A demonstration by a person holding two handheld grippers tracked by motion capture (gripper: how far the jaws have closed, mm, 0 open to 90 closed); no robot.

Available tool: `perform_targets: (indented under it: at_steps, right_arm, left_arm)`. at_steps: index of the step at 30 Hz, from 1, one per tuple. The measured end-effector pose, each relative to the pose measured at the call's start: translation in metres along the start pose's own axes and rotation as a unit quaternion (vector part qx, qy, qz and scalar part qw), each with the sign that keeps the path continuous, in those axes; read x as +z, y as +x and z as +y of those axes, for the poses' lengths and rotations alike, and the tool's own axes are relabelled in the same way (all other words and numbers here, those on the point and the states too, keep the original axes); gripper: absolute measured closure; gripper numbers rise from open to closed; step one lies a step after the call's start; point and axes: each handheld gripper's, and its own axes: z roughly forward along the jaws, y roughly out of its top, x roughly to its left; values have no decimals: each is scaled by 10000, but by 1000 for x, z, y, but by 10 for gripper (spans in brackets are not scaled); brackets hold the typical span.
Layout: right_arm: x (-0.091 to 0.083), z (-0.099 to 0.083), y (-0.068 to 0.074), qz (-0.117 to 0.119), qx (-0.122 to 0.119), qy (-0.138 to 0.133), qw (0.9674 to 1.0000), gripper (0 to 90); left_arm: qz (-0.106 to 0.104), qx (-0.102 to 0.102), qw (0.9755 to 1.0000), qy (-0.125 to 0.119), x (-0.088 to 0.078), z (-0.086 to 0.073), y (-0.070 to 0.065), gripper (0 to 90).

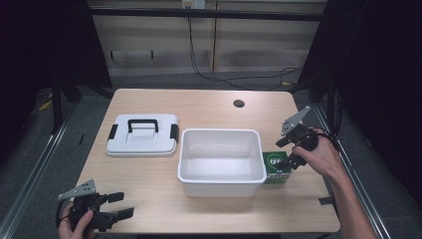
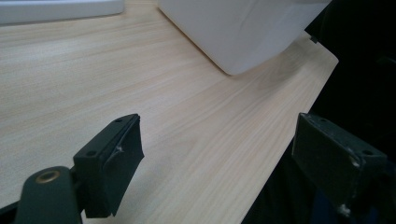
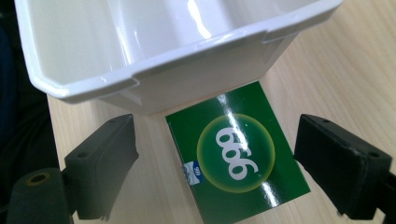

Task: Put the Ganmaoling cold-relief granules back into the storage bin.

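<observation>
A green box (image 1: 276, 169) with a round yellow-green emblem lies flat on the wooden table, right up against the right wall of a white open bin (image 1: 221, 132). My right gripper (image 1: 290, 162) hovers over the box with its jaws open. In the right gripper view the box (image 3: 238, 156) lies between the two black jaws of that gripper (image 3: 219, 140), with a gap on each side, and the bin's rim (image 3: 140, 70) is just beyond. My left gripper (image 1: 123, 205) rests open near the table's front left corner, with nothing between the jaws (image 2: 219, 158).
A white lid (image 1: 142, 134) with a black handle and side clips lies left of the bin. A round cable hole (image 1: 239, 103) sits at the back of the table. In the left gripper view the bin's wall (image 2: 243, 32) stands ahead, beside the table's front edge.
</observation>
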Motion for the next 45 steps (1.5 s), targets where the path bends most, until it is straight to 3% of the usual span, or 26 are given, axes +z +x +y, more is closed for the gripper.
perform_targets:
  at_steps: [9,16,19,20,22,31,40,45]
  right_arm:
    - [14,5,-5,243,-266,405,9985,96]
    - [21,8,-7,206,-583,725,9954,88]
    - [22,9,-9,232,-611,892,9939,88]
    - [24,10,-11,196,-625,1133,9914,88]
    - [26,11,-12,169,-651,1258,9898,88]
    - [39,12,-17,268,-986,1509,9832,88]
    - [50,10,-18,238,-1080,1719,9789,88]
    - [55,9,-16,204,-1181,1980,9728,91]
  left_arm:
    - [-10,4,10000,5,0,0,0,160]
    - [-24,-10,10000,7,0,0,0,160]
    - [-12,-5,10000,5,0,0,0,160]
    - [-13,-6,10000,10,0,0,0,160]
    - [-23,-4,10000,10,0,0,0,160]
    - [2,-8,10000,28,0,0,0,160]
    - [-5,-8,10000,24,0,0,0,160]
    - [1,18,10000,51,1,0,0,160]
